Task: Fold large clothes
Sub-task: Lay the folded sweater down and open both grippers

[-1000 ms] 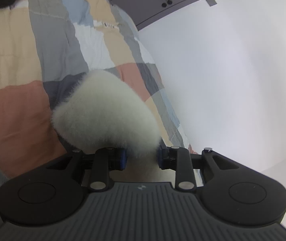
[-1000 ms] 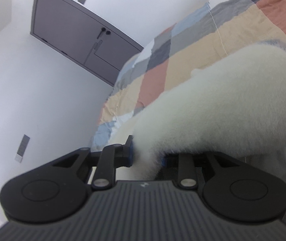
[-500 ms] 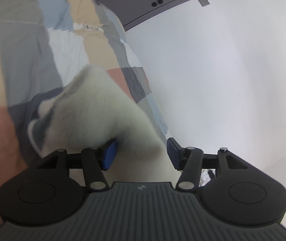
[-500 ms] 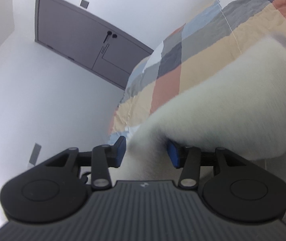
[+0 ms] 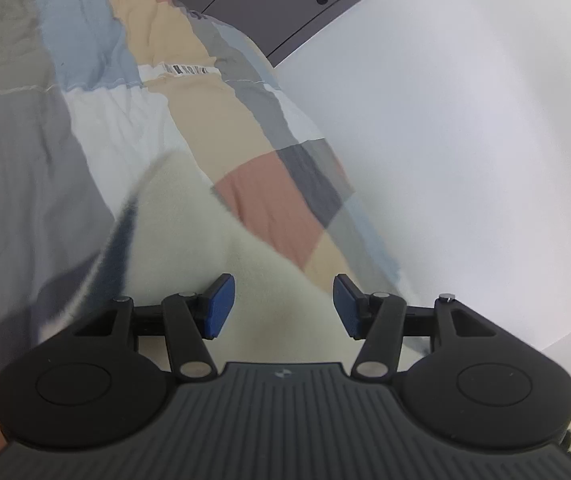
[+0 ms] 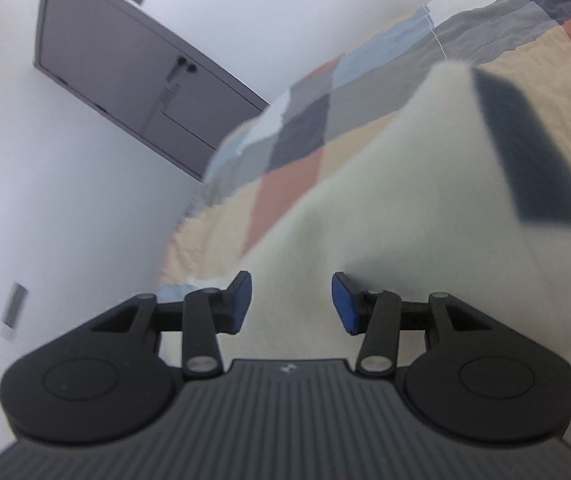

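Note:
A cream fleece garment point(image 5: 189, 240) with a dark stripe lies on the patchwork bed cover point(image 5: 105, 120). It also shows in the right wrist view point(image 6: 405, 216), where a dark band point(image 6: 533, 160) crosses it. My left gripper point(image 5: 281, 304) is open just above the fleece, with nothing between its blue pads point(image 5: 219, 304). My right gripper point(image 6: 291, 304) is open over the garment's near edge, with its pads point(image 6: 343, 304) apart and empty.
The bed's patchwork cover point(image 6: 365, 100) fills the view behind the garment. A white wall point(image 5: 465, 160) runs along the bed's side. A grey door point(image 6: 125, 92) stands at the far end, also in the left wrist view point(image 5: 277, 4).
Both grippers were shut on the fleece a second ago and have opened. The raised, bunched garment has dropped and lies flatter on the bed.

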Motion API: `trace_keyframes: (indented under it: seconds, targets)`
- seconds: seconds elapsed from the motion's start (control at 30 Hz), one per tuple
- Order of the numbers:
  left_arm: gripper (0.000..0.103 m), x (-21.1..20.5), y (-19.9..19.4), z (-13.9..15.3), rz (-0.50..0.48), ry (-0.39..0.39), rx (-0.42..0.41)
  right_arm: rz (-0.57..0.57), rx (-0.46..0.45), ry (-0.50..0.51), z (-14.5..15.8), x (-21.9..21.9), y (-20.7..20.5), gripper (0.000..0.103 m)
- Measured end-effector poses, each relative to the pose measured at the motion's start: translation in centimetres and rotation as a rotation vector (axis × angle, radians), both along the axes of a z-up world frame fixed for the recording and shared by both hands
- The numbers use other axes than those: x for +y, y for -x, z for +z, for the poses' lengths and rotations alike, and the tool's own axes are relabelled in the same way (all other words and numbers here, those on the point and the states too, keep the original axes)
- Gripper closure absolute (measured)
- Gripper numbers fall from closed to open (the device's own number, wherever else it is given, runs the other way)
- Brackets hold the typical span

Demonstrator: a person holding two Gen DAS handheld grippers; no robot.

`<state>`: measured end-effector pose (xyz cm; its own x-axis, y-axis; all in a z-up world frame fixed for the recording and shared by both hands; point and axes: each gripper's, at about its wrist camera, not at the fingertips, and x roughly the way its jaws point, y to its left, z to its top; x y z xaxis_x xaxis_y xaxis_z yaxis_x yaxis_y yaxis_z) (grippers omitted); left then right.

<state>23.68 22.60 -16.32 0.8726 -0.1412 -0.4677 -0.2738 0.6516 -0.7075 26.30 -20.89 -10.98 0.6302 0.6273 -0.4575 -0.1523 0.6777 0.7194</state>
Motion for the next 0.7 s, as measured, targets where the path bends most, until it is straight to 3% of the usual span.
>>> trace_keyframes:
  seconds: [0.2, 0.3, 0.5, 0.7]
  targets:
    - [0.042, 0.1, -3.2, -2.4, -0.045, -0.078, 0.008, 0.044, -0.053, 0.189, -1.8, 2.6, -2.3, 0.058]
    - [0.042, -0.2, -4.7, -3.2, -0.084, -0.179, 0.017, 0.059, -0.091, 0.262, -2.2, 3.8, -3.0, 0.058]
    - [0.043, -0.3, -6.5, -4.4, -0.114, -0.257, 0.025, 0.077, -0.107, 0.283, -3.5, 4.1, -4.9, 0.058]
    - [0.041, -1.0, -5.8, -3.4, -0.123, -0.293, 0.011, 0.084, -0.123, 0.311, -3.0, 4.4, -4.4, 0.058]
